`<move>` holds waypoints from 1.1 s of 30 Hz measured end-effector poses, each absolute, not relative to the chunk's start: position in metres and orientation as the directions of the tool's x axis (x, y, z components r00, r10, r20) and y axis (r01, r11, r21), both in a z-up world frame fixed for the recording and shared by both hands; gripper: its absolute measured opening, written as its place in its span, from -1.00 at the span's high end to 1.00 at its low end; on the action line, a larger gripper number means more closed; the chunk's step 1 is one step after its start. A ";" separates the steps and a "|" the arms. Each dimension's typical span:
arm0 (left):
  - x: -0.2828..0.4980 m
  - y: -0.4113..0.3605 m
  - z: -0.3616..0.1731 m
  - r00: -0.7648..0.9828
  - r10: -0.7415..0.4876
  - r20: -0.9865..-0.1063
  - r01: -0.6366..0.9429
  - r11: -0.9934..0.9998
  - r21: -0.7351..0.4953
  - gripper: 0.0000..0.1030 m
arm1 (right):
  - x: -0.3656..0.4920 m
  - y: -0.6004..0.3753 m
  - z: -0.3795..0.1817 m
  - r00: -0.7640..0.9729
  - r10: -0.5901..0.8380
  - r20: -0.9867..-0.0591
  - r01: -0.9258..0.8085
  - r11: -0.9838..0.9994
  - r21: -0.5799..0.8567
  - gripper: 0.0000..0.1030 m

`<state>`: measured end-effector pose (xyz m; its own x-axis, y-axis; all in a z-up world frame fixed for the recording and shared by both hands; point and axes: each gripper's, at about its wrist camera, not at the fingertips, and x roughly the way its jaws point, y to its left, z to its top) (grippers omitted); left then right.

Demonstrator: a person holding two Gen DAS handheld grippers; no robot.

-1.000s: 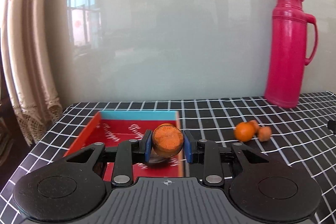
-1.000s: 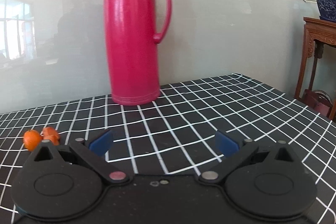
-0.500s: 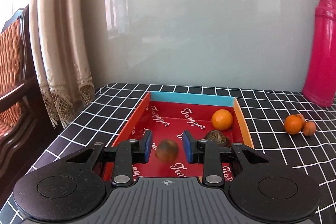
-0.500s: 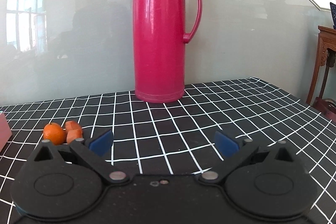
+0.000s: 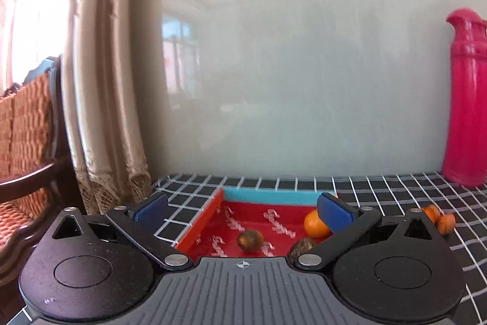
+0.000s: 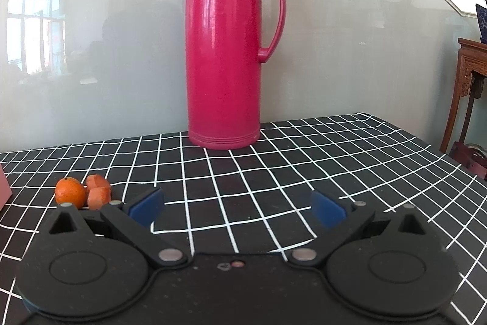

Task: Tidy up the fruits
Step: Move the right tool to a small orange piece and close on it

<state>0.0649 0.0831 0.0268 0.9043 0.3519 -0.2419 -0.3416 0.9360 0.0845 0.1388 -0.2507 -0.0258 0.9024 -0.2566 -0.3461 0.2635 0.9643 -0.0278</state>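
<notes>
- The left gripper [image 5: 243, 207] is matte black plastic with ribbed grey housing and flat blue rubber pads; its jaws stand spread wide and hold nothing.
- Beneath it sits a shallow rectangular red tray [image 5: 197, 230] with white script lettering on the floor, a turquoise far wall and an orange-red left wall.
- Inside the tray, a dull brown, round, rough-skinned fruit [image 5: 249, 239] lies near the centre, blurred at its edges.
- At 3 o'clock from it, close by, a second brownish wrinkled fruit [image 5: 304, 244] is partly hidden by the gripper linkage.
- At 1 o'clock from the central fruit, a glossy smooth tangerine [image 5: 315, 224] rests by the tray's right side, partly covered by the right blue pad.
- The right gripper [image 6: 237, 207], same black build with blue pads, has its jaws equally spread and empty, hovering over the tablecloth [image 6: 274, 160], a black fabric with a white grid.
- At 9 o'clock from this gripper, a round orange tangerine with dimpled peel [image 6: 70, 192] sits on the cloth, touching two blocky, matte orange-red pieces [image 6: 98, 191]; what they are cannot be told.
- At 12 o'clock stands a tall cylindrical pink plastic thermos [image 6: 225, 51], glossy, with ridged bands, a loop handle and a hinged lid.
- Behind it is a pale, reflective wall panel [image 6: 350, 51].
- The left view shows a beige fringed curtain [image 5: 106, 111] and a woven wicker chair [image 5: 24, 118] at 9 o'clock.
</notes>
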 end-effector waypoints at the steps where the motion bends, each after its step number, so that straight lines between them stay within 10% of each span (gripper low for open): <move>1: 0.063 0.083 0.026 0.904 0.359 -0.234 -0.352 0.933 0.071 -1.00 | 0.139 -0.251 -0.026 0.902 -0.257 -0.346 0.265 0.964 -0.027 -1.00; 7: 0.056 0.087 0.026 0.913 0.335 -0.234 -0.361 0.929 -0.078 -1.00 | 0.139 -0.250 -0.025 0.906 -0.245 -0.345 0.253 0.967 -0.024 -1.00; 20: 0.051 0.075 0.006 0.871 0.478 -0.114 -0.481 0.877 -0.001 -1.00 | 0.141 -0.230 -0.024 0.926 -0.183 -0.331 0.166 0.983 -0.080 -1.00; 33: 0.064 0.110 0.006 0.864 0.471 -0.180 -0.480 0.877 -0.013 -1.00 | 0.173 -0.215 -0.035 0.898 -0.055 -0.436 0.055 0.998 -0.014 -0.97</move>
<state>0.0636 0.1098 0.0056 0.8639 0.4706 -0.1796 -0.4804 0.8770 -0.0127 0.1728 -0.2150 -0.0351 0.8985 -0.0555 -0.4356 0.0549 0.9984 -0.0139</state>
